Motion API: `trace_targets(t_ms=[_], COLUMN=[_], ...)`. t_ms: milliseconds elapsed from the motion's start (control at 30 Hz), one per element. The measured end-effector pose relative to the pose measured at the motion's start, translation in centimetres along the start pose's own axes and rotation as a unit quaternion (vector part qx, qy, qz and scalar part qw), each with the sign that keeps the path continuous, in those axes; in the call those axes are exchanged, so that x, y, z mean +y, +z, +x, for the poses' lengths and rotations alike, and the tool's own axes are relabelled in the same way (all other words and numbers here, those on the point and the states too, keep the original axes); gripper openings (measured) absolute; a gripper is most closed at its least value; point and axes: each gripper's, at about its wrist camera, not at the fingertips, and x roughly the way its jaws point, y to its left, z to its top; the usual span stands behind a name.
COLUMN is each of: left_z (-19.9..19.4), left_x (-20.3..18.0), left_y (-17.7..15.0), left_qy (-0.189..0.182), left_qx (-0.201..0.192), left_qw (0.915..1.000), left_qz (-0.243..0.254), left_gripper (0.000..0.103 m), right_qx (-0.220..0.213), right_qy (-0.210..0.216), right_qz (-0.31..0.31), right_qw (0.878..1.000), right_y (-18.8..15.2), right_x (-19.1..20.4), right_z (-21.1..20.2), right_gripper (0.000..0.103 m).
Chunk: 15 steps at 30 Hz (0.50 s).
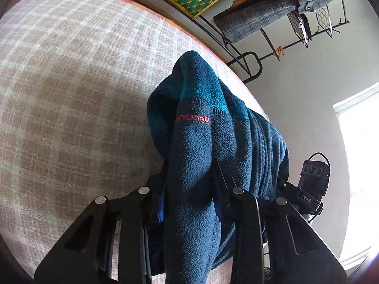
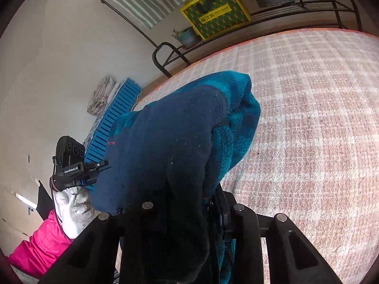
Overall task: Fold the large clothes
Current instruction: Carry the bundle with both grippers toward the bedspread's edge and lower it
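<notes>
Navy-and-teal fleece garment point(image 1: 201, 142), bunched, clamped in both left hand-held gripper point(image 1: 189, 203) and right hand-held gripper point(image 2: 187, 203), above plaid-covered bed point(image 1: 71, 94).

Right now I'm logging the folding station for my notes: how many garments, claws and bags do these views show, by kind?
Dark blue and teal fleece garment on the plaid cloth: 1
Black two-finger claws, left claw and right claw, both clamped on the fleece: 2
Yellow and green patterned bag: 1
Total: 4
</notes>
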Motion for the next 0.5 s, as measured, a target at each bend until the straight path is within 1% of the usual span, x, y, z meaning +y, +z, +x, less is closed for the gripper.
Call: trace_targets(t_ms=[133,233,300,333,500], left_z=[1.0,2.8,4.3,5.1,10.2], left_x=[-3.3,-5.7,-7.6,-8.6,-14.1], left_y=[-0.4,-0.4,-0.1,0.1,1.3], left_qy=[-0.01,-0.019,-0.028,-0.033,-0.053], left_qx=[0.007,0.022,0.028,0.031,0.049], left_qw=[0.9996,0.9989,0.9983,0.9979,0.995], left_qz=[0.025,0.036,0.043,0.046,0.07], left_gripper=[0.029,0.029,0.029,0.029,0.029], right_qx=[-0.025,-0.037,-0.044,-0.047,-0.069], right_qy=[-0.002,-0.019,-0.032,-0.038,-0.071], right_qz=[-0.007,-0.014,-0.017,-0.017,-0.011], right_qw=[1.0,0.999,0.998,0.998,0.995], right_y=[0.6,1.4,1.8,1.4,2.6], right_x=[0.3,-0.4,-1.3,-1.9,-5.7], right_z=[-3.0,-5.4,-7.2,-8.5,-13.0], right_gripper=[0.028,0.028,0.028,0.028,0.028])
